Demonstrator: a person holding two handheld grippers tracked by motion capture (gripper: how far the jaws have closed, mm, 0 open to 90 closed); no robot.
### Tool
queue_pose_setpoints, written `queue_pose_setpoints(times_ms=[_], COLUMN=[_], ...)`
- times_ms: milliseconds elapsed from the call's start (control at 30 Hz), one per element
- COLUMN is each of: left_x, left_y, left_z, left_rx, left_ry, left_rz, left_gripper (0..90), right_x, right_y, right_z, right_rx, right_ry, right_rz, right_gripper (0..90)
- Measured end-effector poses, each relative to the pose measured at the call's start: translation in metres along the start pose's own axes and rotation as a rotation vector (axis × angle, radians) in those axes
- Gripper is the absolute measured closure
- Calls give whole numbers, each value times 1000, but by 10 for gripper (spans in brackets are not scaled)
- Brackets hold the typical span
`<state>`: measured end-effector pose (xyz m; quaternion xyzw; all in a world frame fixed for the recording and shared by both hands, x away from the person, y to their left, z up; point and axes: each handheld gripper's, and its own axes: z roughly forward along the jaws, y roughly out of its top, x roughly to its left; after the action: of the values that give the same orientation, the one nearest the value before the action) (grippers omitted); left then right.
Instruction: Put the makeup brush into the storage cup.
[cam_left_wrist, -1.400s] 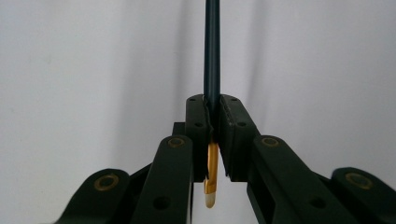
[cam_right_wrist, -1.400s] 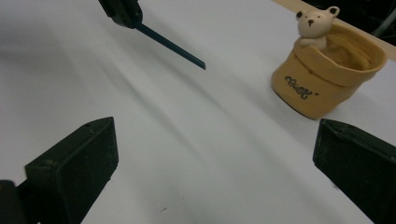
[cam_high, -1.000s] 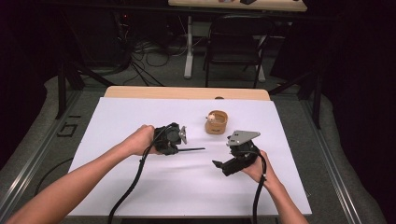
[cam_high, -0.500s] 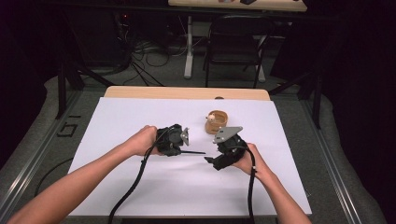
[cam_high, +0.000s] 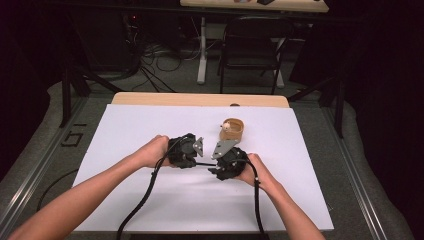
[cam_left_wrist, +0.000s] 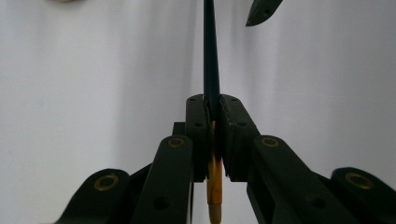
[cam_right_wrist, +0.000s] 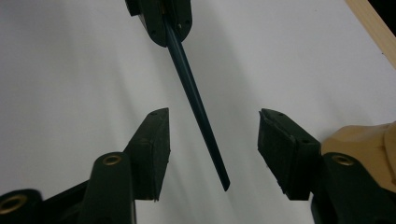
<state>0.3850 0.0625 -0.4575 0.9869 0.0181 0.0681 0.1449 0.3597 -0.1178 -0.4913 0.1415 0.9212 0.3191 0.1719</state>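
A thin dark teal stick (cam_left_wrist: 210, 56) with a yellow-orange rear end is clamped between the pads of my left gripper (cam_left_wrist: 212, 105), which is shut on it. In the high view the left gripper (cam_high: 199, 161) holds the stick (cam_high: 205, 164) level, pointing right. My right gripper (cam_right_wrist: 212, 126) faces it, and the stick's free end (cam_right_wrist: 205, 126) lies between the two pads without touching either. Its jaws have just been closing and still stand apart. The right gripper (cam_high: 214, 171) sits close to the left one at mid-table.
A small round wooden bowl (cam_high: 232, 130) with a pale thing inside stands just behind the right gripper, and its wall (cam_right_wrist: 359, 140) is right beside the right pad. White sheet (cam_high: 125, 125) covers the table; wooden edge (cam_high: 200, 99) at the back. A chair (cam_high: 250, 45) stands beyond.
The right gripper has moved left toward the left gripper, bringing its jaws around the stick's free end. The left hand has kept still.
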Motion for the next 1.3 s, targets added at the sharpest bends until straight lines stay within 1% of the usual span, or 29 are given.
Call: queue_pose_setpoints(times_ms=[67,133,200,233,300,333,400,433,467,500,533,567,700,767,833,867,900,1000,1033,1100,1133,1167,1267,1300], left_x=[0,0,-1,-1,-1,-1,-2,-2,-1,-1,-2,-1,0,-1,-1,-1,-1,-2,-1,1,1,2,2,3], left_y=[0,0,0,0,1,1,2,2,2,2,3,3,3,2,2,2,2,2,2,1,1,0,0,1], left_z=[-1,-2,-2,-2,-5,-5,-5,-5,-5,-5,-5,-5,-6,-6,-7,-7,-7,-7,-7,-9,-9,-9,-9,-9], left_rx=[-5,-11,-21,-21,-24,-23,-24,-24,-26,-26,-27,-30,-40,-41,-40,-40,-43,-45,-45,-68,-68,-72,-72,-67], left_ry=[-4,-2,-5,-5,-16,-12,-16,-16,-17,-17,-13,-16,-25,-35,-38,-38,-40,-45,-47,-59,-59,-72,-71,-71], left_rz=[-5,-3,-4,-4,-2,2,0,0,3,3,6,9,6,16,25,25,35,34,39,25,25,29,23,19], left_gripper=[831,831,831,831,831,831,830,831,831,830,831,831,831,830,830,830,829,825,825,799,788,781,774,731], right_x=[0,0,2,2,3,4,4,4,4,4,5,5,5,7,8,8,10,11,12,16,16,20,21,21], right_y=[-1,-2,-4,-4,-5,-6,-6,-6,-7,-7,-7,-7,-8,-9,-9,-9,-9,-10,-10,-12,-12,-13,-14,-15], right_z=[4,7,9,9,12,13,14,14,14,14,13,13,13,13,12,12,12,11,11,11,11,11,11,10], right_rx=[-2,-2,-2,-2,-3,-7,-9,-9,-15,-15,-24,-25,-27,-29,-30,-30,-32,-36,-37,-47,-47,-62,-74,-74], right_ry=[12,14,15,15,17,17,22,22,20,20,15,16,24,25,24,24,23,26,20,22,22,28,30,29], right_rz=[7,-2,3,3,4,0,-1,-1,-2,-2,2,2,-10,-21,-36,-36,-47,-58,-60,-77,-77,-74,-76,-65], right_gripper=[501,540,573,573,631,647,680,680,717,717,750,762,783,793,801,801,807,813,816,837,837,847,848,848])
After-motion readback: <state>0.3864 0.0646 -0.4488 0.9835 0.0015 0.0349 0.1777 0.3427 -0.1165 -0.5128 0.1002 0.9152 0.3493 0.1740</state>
